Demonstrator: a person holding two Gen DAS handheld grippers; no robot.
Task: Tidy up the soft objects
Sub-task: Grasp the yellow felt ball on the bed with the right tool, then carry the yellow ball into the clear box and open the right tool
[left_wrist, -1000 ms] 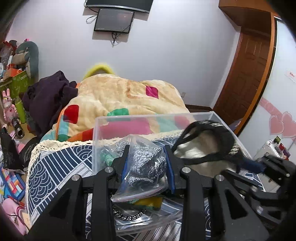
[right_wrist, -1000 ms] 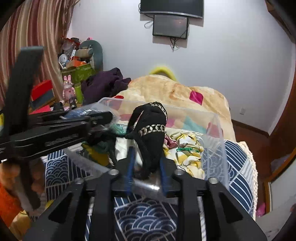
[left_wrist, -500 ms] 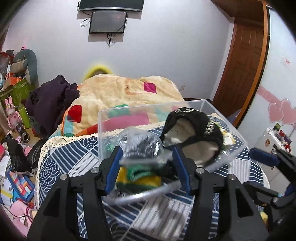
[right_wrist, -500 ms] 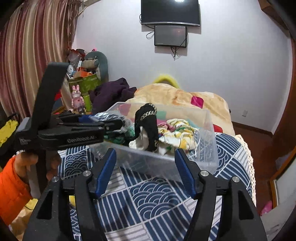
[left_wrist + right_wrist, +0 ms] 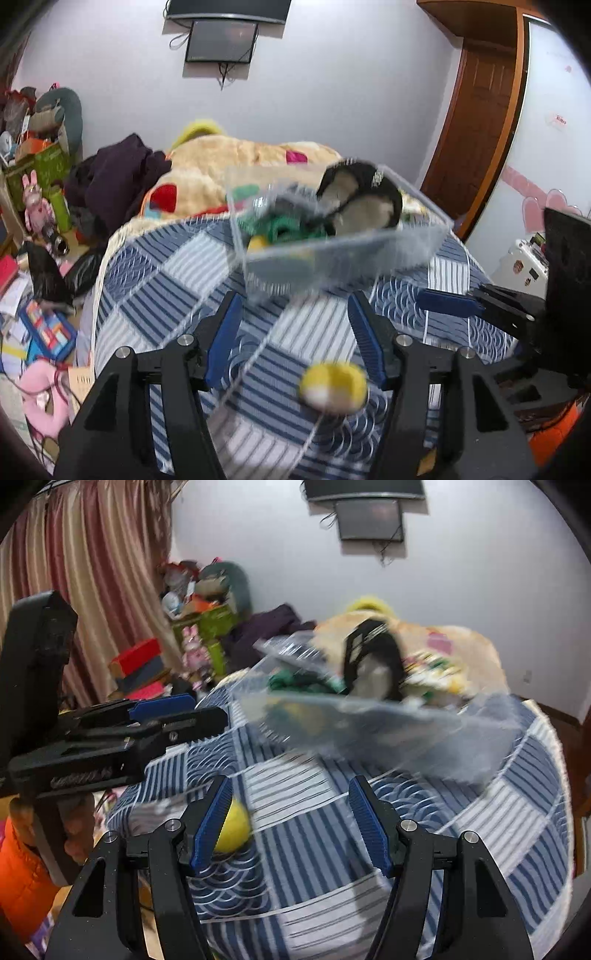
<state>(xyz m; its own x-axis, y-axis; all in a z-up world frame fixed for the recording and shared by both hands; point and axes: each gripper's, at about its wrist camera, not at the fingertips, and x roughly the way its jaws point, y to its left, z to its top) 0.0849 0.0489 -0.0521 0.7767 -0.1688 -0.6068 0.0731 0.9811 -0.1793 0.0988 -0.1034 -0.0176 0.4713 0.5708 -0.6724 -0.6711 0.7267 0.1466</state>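
Both grippers have pulled back from the bin since a second ago, when each was clamped on something inside it. Now the left gripper (image 5: 295, 332) hangs over the quilt with its blue pads spread wide and nothing between them. The right gripper (image 5: 291, 821) is the same: jaws apart, empty, hovering over the blue-and-white patterned bedspread (image 5: 480, 830).

Out in front, the clear plastic bin (image 5: 343, 258) sits on the bedspread, looking tilted and blurred in both views. Inside it, a black item with a pale lining (image 5: 364, 201) stands up tallest, its studded trim just showing. Beside it on the bin's left side lies a tangle of green fabric (image 5: 284, 227), with a bit of yellow low in the corner. From the right wrist view, a white and yellow printed cloth (image 5: 432, 672) fills the bin's far right end.

On the bedspread, outside the bin and near the grippers, a small yellow soft ball (image 5: 332, 384) lies by itself, white on its underside. In the right wrist view it sits just behind the gripper's left pad.

Beyond the bin, a beige blanket with coloured patches (image 5: 236, 162) is heaped up, with a dark purple garment (image 5: 118, 177) to its left.
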